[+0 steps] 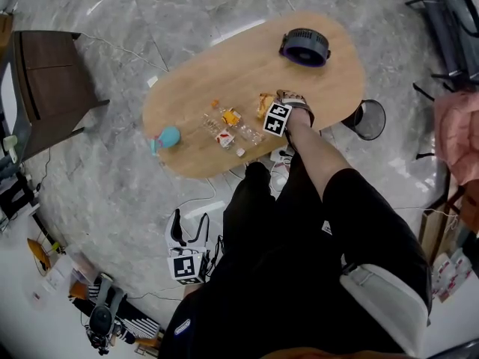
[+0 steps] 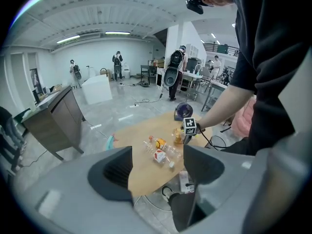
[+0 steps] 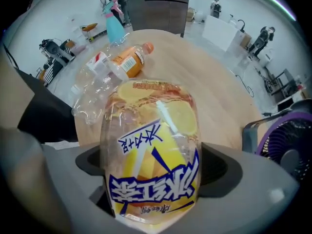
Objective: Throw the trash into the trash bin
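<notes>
A clear plastic cup with a yellow and blue label (image 3: 155, 145) fills the space between the jaws of my right gripper (image 3: 153, 172). The jaws stand wide and the gripper points straight down at it. In the head view that gripper (image 1: 269, 108) is over the cup (image 1: 263, 103) near the right edge of the oval wooden table (image 1: 224, 66). More trash lies left of it: an orange-labelled bottle (image 1: 230, 116), a crushed clear bottle (image 3: 92, 94) and a small red and white carton (image 1: 224, 138). A black mesh trash bin (image 1: 369, 119) stands on the floor, right of the table. My left gripper (image 2: 156, 167) hangs open and empty, off the table.
A purple fan (image 1: 304, 47) sits at the table's far end and a teal object (image 1: 168, 137) at its left end. A dark cabinet (image 1: 45, 81) stands to the left. Cables and shoes lie on the floor under the near table edge. Several people stand far back in the room.
</notes>
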